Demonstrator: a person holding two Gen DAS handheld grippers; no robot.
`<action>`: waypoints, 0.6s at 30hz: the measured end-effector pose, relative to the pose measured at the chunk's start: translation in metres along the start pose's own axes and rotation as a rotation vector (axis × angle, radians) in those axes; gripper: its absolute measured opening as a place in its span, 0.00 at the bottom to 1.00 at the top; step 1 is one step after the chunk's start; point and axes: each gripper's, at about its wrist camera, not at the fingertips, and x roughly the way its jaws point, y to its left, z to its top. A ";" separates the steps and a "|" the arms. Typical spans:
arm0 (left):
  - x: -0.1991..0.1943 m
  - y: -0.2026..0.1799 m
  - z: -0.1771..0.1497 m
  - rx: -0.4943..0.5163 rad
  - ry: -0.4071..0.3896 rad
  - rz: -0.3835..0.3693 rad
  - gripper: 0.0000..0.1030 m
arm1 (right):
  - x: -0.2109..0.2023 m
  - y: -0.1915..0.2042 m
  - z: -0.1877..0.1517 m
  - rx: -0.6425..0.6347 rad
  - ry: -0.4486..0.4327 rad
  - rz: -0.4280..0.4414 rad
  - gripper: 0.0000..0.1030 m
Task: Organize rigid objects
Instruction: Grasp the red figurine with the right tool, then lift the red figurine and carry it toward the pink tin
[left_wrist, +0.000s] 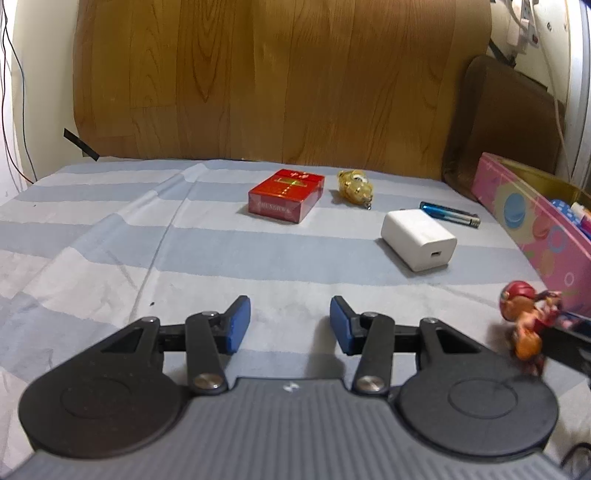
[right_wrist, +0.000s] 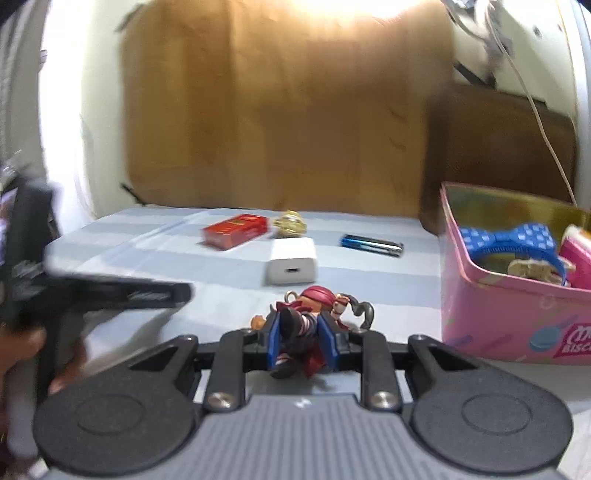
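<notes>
My right gripper (right_wrist: 303, 345) is shut on a small toy figure (right_wrist: 306, 314) with a red cap and striped body; its blue pads press both sides. The same toy figure (left_wrist: 524, 325) shows at the right edge of the left wrist view. My left gripper (left_wrist: 290, 323) hovers open over the striped cloth with nothing between its fingers. Farther back lie a red box (left_wrist: 284, 195), a gold trinket (left_wrist: 354, 186), a white charger (left_wrist: 419, 240) and a blue lighter (left_wrist: 448, 215). The pink tin (right_wrist: 509, 310) stands right of the toy.
Inside the pink tin lie a blue bow (right_wrist: 506, 236) and other small items. A wooden board (left_wrist: 280, 81) leans behind the bed, with a brown cushion (left_wrist: 506, 118) at the right. The left gripper (right_wrist: 110, 295) and a hand show blurred at the left of the right wrist view.
</notes>
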 end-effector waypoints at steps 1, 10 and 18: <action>0.000 0.000 0.000 0.002 0.001 0.004 0.49 | -0.005 0.002 -0.001 -0.003 -0.012 0.020 0.22; 0.001 -0.005 -0.002 0.039 0.006 0.045 0.52 | 0.003 0.002 -0.011 -0.011 0.011 0.050 0.28; 0.001 -0.008 -0.002 0.046 0.008 0.072 0.57 | -0.025 -0.008 -0.010 0.012 -0.106 0.125 0.41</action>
